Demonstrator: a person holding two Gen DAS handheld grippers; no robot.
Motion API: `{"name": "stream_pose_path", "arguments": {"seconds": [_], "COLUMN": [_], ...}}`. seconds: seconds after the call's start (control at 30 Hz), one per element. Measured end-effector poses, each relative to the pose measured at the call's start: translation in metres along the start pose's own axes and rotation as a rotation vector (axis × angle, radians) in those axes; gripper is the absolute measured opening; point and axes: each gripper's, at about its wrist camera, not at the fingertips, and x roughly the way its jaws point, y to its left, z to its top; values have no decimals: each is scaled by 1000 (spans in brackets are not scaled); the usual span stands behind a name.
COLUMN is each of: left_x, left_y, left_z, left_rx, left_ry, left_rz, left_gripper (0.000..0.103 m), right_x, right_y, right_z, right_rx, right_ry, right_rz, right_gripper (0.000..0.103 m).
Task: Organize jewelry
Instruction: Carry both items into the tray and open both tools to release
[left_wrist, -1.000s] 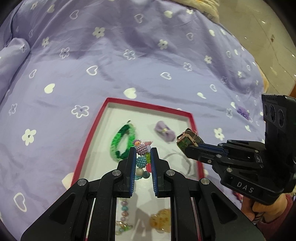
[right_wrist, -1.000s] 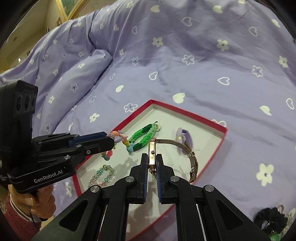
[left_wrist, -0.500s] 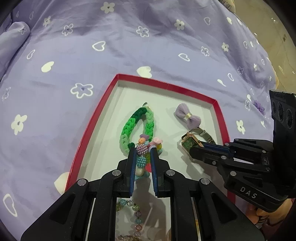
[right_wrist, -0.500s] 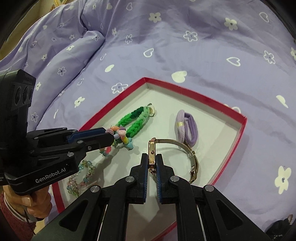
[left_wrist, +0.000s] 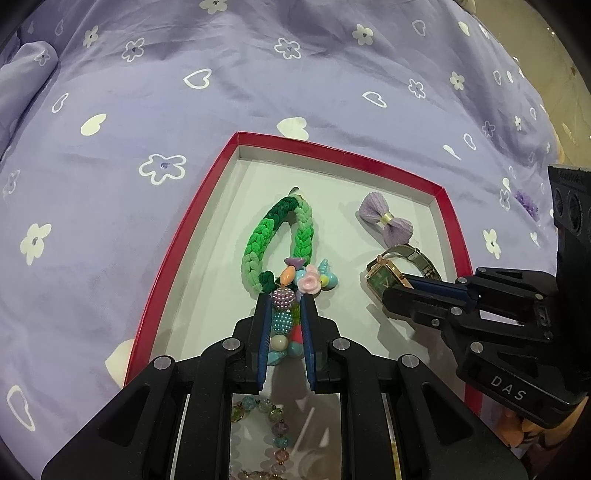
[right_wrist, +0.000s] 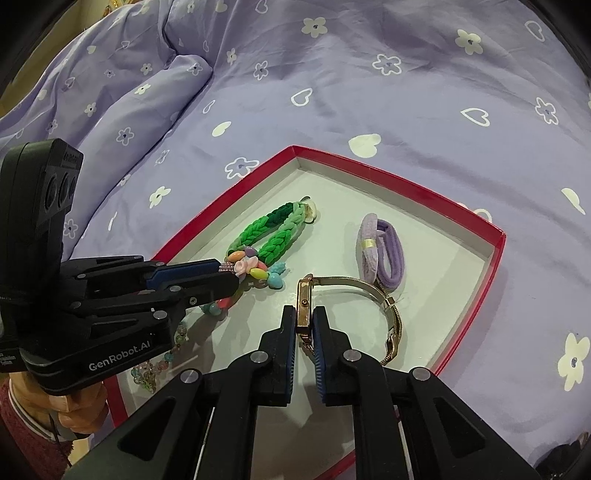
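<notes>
Tray sits on the bed. Inside it, braided loop lies left, hair tie right, watch in front of the tie, charm bracelet at the loop's near end, glass-bead bracelet nearest.

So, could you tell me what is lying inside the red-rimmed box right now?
In the box: a green braided band, a purple hair tie, a clear bead bracelet, the charm bracelet and gold watch, both gripped. The box's near end is hidden.
</notes>
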Motion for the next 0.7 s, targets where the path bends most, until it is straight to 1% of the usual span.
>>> {"name": "stream_pose_path", "arguments": {"seconds": [0.13, 0.2, 0.27, 0.3, 0.33, 0.37, 0.43, 0.5, 0.57, 0.63, 0.7], "left_x": [1, 1, 0, -1, -2, -3, -5, -8, -14, -22, -29], "left_y": [0, 0, 1, 1, 2, 2, 3, 3, 2, 3, 4], "left_z": [0, 0, -1, -1, -1, -2, -3, -3, -5, -7, -8], "left_rx": [-3, -6, -8, -10, -15, -17, -19, -18, -15, -19, -32], "left_ry": [3, 6, 4, 2, 0, 0, 0, -4, -18, -32, -44], "left_rz": [3, 9, 19, 19, 16, 14, 16, 17, 23, 28, 23], "left_gripper": [14, 19, 35, 37, 38, 38, 38, 40, 50, 56, 57], "right_x": [0, -1, -2, -4, -4, -6, -10, -15, -22, -33, -47], "right_y": [1, 0, 0, 0, 1, 1, 1, 1, -1, -3, -5], "right_z": [1, 1, 1, 0, 0, -1, -2, -3, -4, -7, -9], "right_rx": [3, 9, 15, 19, 22, 23, 23, 29, 40, 56, 73], "right_ry": [2, 1, -1, -4, -6, -10, -17, -26, -38, -61, -88], "right_rz": [6, 12, 19, 24, 28, 30, 31, 33, 37, 43, 49], "right_gripper": [12, 12, 16, 17, 23, 27, 28, 28, 28, 29, 29]}}
